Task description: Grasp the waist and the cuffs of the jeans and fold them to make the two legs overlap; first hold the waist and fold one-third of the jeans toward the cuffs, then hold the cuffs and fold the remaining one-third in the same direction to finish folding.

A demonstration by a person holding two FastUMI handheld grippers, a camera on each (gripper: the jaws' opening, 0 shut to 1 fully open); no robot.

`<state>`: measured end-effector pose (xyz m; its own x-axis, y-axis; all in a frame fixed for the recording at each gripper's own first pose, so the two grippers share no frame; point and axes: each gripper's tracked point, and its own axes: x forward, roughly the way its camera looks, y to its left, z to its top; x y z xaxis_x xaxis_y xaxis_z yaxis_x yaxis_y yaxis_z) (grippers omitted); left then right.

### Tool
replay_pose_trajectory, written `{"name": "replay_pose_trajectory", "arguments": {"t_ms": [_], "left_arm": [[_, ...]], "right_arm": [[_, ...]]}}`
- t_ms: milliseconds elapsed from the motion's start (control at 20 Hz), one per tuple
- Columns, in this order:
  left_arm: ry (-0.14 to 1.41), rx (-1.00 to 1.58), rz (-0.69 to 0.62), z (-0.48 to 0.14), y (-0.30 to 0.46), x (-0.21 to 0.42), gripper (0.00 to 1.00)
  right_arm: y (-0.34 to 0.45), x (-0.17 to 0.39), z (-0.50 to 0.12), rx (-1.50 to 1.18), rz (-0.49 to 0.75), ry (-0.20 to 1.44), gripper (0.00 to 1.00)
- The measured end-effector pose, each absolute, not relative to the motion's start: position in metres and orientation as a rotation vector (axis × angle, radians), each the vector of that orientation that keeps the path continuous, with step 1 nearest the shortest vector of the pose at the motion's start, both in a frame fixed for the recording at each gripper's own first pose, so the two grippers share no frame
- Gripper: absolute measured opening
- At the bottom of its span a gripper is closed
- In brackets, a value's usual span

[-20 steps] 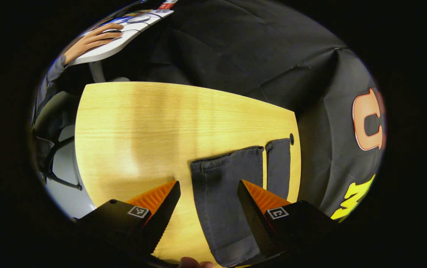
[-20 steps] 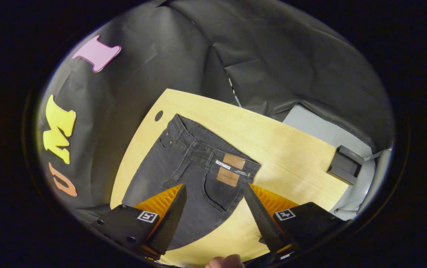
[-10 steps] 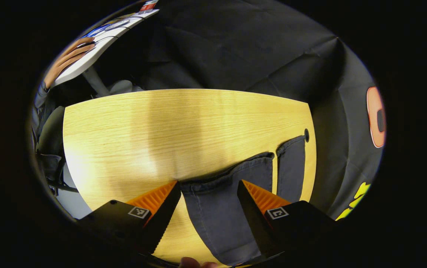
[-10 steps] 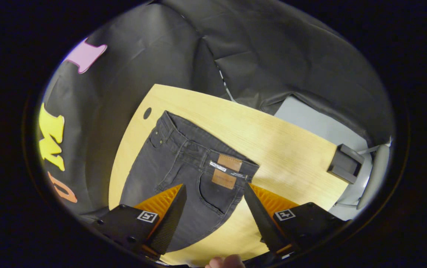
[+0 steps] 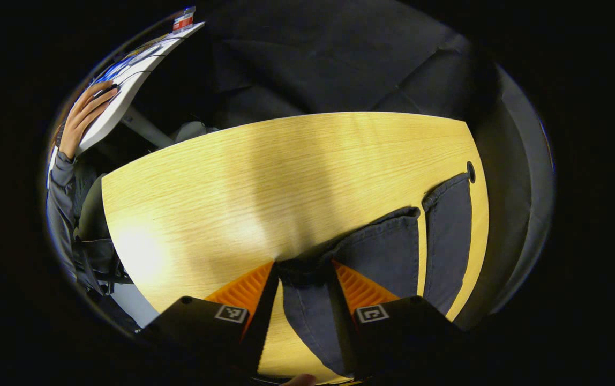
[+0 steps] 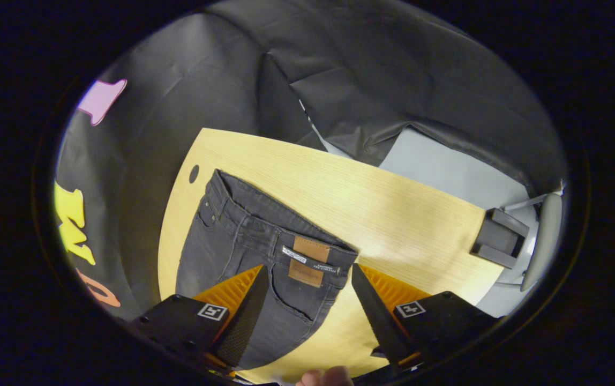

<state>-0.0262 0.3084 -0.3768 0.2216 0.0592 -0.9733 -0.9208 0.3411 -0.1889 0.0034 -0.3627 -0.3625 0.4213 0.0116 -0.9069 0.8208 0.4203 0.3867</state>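
Dark grey denim jeans (image 6: 254, 236), judged soft yet weighty, need hem and waistband holds; left gripper (image 5: 304, 268) straddles the nearer cuff (image 5: 307, 265), narrowed, right gripper (image 6: 307, 279) apart.

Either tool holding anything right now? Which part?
Left tool grips the jeans at a bunched cuff edge. Right tool is open over the waist, holding nothing.

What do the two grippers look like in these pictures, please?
The left gripper and right gripper look alike: two wedge-shaped fingers tapering forward, with ribbed inner faces, on blocky black bodies. Each body carries a small square black-and-white marker. No cables or sleeves are visible on them.
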Motion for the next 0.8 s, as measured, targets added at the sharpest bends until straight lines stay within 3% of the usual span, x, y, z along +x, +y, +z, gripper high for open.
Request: {"name": "replay_pose_trajectory", "arguments": {"t_ms": [50,100,150,200,300,450,800], "left_arm": [[1.131,-0.984,0.867,-0.376,0.308,-0.028,0.46],[1.130,-0.991,0.876,-0.376,0.308,-0.029,0.52],[1.126,-1.001,0.878,-0.378,0.307,-0.027,0.39],[1.119,-1.008,0.872,-0.379,0.307,-0.026,0.28],[1.094,-1.043,0.861,-0.378,0.307,-0.025,0.21],[1.064,-1.100,0.840,-0.378,0.307,-0.023,0.17],[1.048,-1.130,0.817,-0.376,0.306,-0.021,0.11]], "right_arm": [[-0.363,0.003,-0.364,1.046,-0.642,1.011,0.98],[-0.364,0.000,-0.367,1.074,-0.652,1.015,0.97],[-0.367,-0.002,-0.371,1.098,-0.668,1.016,0.93],[-0.366,-0.003,-0.376,1.132,-0.676,1.022,0.98],[-0.359,-0.001,-0.382,1.174,-0.676,1.040,0.98],[-0.372,0.002,-0.386,1.076,-0.706,1.021,0.98],[-0.362,0.023,-0.391,1.004,-0.642,1.056,0.97]]}}
